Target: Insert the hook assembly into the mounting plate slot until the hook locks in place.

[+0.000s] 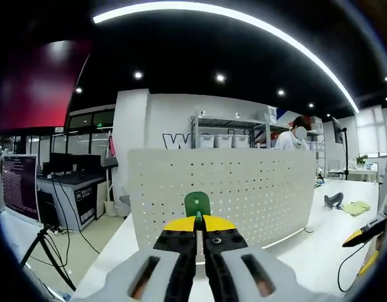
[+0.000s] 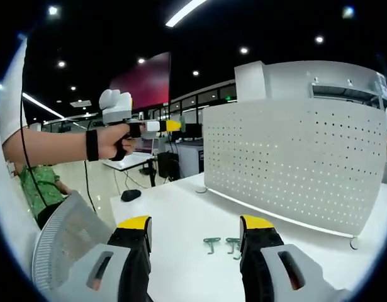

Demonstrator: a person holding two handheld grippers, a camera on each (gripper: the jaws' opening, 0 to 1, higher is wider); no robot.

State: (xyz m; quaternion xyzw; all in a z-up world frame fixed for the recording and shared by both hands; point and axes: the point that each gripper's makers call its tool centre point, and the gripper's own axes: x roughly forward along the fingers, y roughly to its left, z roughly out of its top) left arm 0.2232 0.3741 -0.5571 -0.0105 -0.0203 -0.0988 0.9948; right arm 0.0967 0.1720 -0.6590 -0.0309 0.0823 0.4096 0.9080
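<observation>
Beside pegboard (image 2: pixel 294 160), two spare hooks (image 2: pixel 222 244), open table (image 2: pixel 180 214)

Ceiling strip light (image 1: pixel 243 25) and round spotlights (image 1: pixel 138 75) are glowing against a dark ceiling. A white pillar (image 1: pixel 131 135) is standing behind the table (image 2: pixel 174 207). Shelving (image 1: pixel 231 129) is holding white bins. A monitor (image 1: pixel 20 185) is showing text. Desks (image 1: pixel 70 189) are lining the windows (image 1: pixel 86 119).

2 hooks (image 2: pixel 221 243) lie, apparently flat, near pegboard (image 2: pixel 294 163).
</observation>
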